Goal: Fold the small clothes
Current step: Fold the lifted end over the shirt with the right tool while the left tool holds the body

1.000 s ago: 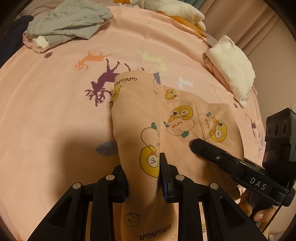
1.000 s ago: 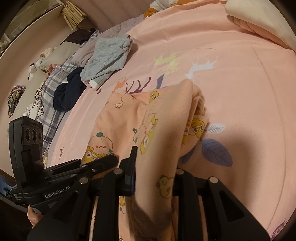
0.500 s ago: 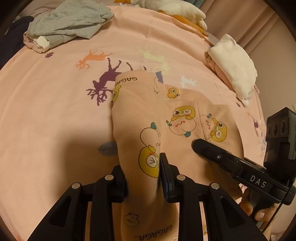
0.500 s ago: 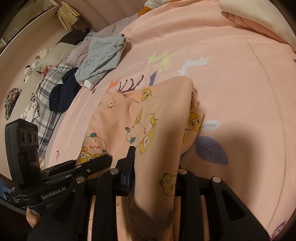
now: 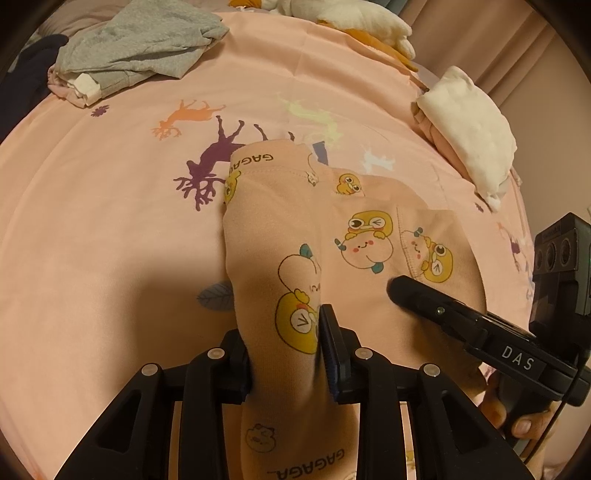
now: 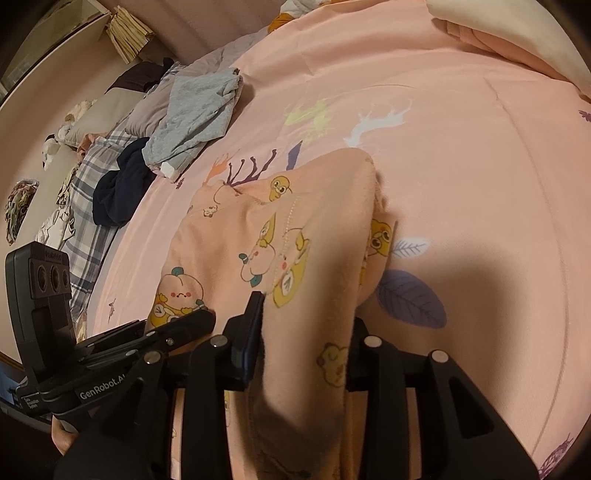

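A small peach garment (image 5: 295, 221) with yellow cartoon prints and "GAGAGA" lettering lies on the pink bedsheet (image 5: 110, 229), its near end lifted. My left gripper (image 5: 284, 332) is shut on one fold of that near end. My right gripper (image 6: 306, 332) is shut on the other fold of the same garment (image 6: 295, 236), which drapes over its jaws. The right gripper's fingers (image 5: 424, 299) show in the left wrist view, resting above the cloth at the right. The left gripper's fingers (image 6: 177, 328) show in the right wrist view at the lower left.
A grey garment (image 5: 136, 48) lies crumpled at the far left of the bed, also in the right wrist view (image 6: 199, 110), next to dark and plaid clothes (image 6: 110, 184). A folded white and pink pile (image 5: 469, 129) sits at the far right. Plush toys (image 5: 351, 18) lie at the back.
Both grippers keep their hold on the garment and have drawn slightly nearer over the bed; the cloth's far part has shifted a little.
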Demonstrator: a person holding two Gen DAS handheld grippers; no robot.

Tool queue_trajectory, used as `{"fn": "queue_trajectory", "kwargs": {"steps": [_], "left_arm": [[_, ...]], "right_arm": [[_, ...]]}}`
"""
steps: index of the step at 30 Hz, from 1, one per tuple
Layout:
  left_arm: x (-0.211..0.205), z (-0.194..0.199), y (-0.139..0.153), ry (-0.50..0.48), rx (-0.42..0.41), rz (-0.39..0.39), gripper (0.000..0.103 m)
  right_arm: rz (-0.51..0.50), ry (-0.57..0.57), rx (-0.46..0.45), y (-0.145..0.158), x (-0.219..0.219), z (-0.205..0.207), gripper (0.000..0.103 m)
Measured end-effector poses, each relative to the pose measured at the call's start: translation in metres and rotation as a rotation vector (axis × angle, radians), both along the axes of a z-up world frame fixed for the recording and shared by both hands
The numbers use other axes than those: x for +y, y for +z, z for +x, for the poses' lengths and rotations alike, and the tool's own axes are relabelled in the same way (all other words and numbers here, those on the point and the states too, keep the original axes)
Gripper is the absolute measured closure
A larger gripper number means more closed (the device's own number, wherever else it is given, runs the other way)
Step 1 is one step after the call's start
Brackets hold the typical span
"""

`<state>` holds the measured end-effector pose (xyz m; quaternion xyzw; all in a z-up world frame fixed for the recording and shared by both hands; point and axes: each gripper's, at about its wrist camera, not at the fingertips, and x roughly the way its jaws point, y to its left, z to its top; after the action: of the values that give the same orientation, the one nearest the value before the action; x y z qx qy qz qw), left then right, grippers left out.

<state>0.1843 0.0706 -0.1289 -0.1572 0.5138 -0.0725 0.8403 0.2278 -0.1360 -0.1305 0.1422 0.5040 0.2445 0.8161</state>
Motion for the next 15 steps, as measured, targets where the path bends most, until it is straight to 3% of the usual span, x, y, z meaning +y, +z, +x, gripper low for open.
{"fn": "queue_trajectory", "kwargs": {"steps": [15], "left_arm": [[0.002,0.000,-0.002,0.005,-0.002,0.005,0.071]], "right_arm": [[0.013,-0.022,0.008,-0.001,-0.010,0.002,0.061]]}}
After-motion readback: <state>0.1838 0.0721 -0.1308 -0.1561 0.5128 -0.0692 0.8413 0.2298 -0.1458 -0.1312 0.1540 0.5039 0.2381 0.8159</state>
